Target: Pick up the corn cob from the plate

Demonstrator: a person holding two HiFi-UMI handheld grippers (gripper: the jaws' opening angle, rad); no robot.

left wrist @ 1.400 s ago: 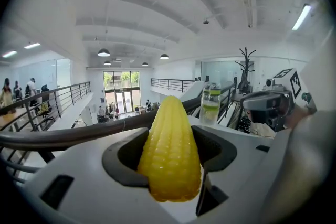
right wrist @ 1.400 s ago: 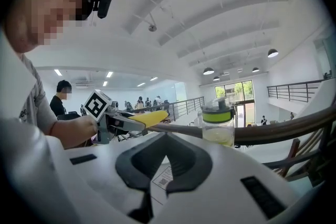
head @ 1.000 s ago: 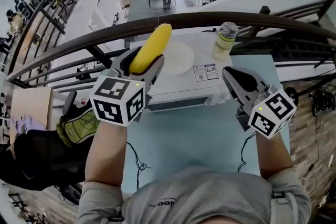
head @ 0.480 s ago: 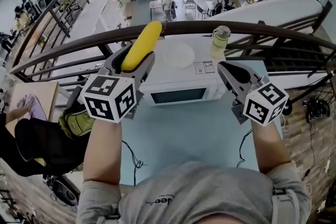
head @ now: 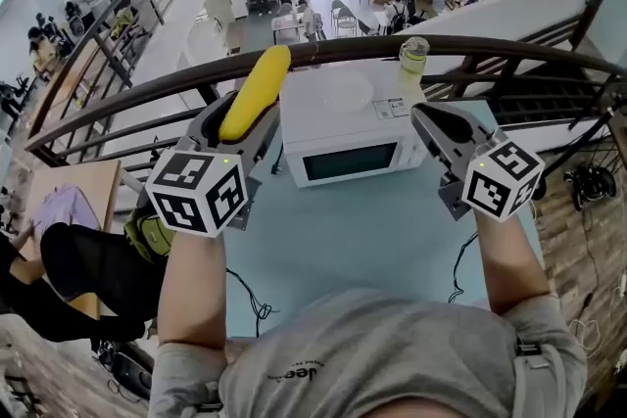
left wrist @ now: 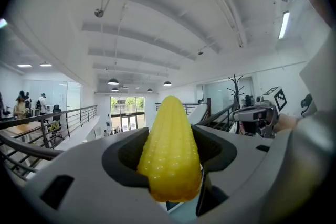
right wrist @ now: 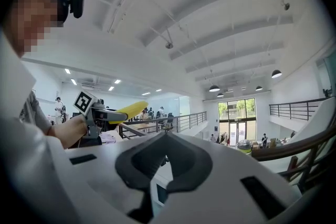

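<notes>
Yellow corn cob [head: 257, 88] sits clamped between the jaws of the left gripper [head: 245, 117], held up well apart from the plate [head: 349, 91] atop the microwave [head: 348, 162]. The pickup looks complete. The right gripper [head: 436, 120] hangs empty, jaws together.

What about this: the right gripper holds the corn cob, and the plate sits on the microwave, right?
Not quite: the left gripper holds the corn cob, as the left gripper view shows. The plate sits on the microwave.
</notes>
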